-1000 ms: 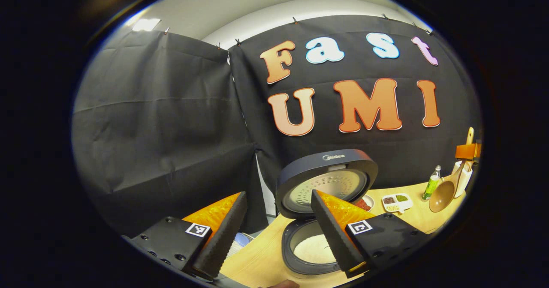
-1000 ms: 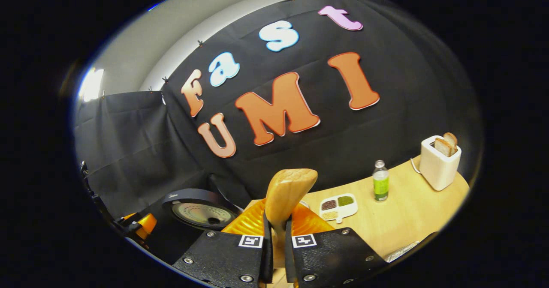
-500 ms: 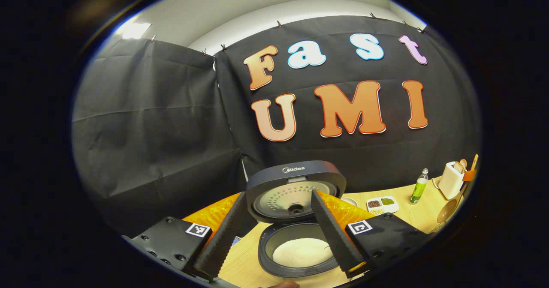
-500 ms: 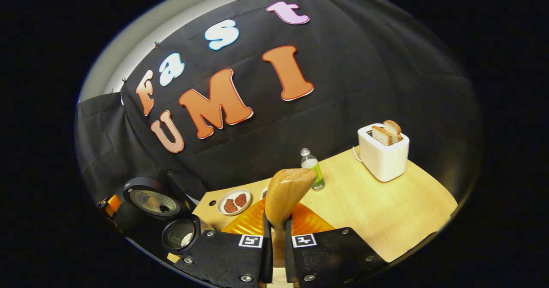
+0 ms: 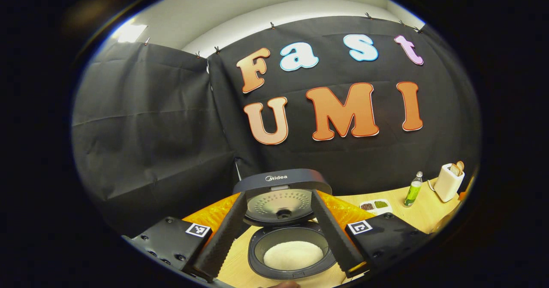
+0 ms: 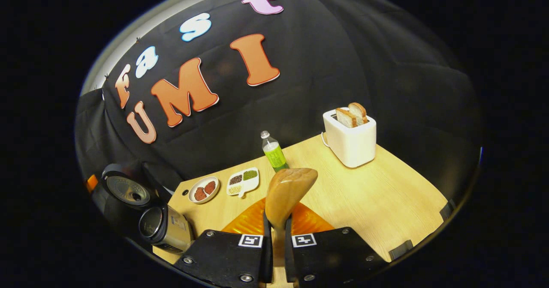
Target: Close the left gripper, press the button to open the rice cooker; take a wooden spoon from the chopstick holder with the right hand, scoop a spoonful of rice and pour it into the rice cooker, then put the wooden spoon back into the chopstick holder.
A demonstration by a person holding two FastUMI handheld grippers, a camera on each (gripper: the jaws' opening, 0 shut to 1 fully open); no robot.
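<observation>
My right hand-held gripper grips the wooden spoon; the left hangs released above the rice cooker. Tilting could loosen it.

I am working in a mock kitchen booth: black cloth wall, wooden table, rice cooker, toaster, bottle

Left gripper view faces the rice cooker closely; both views share the toaster
</observation>
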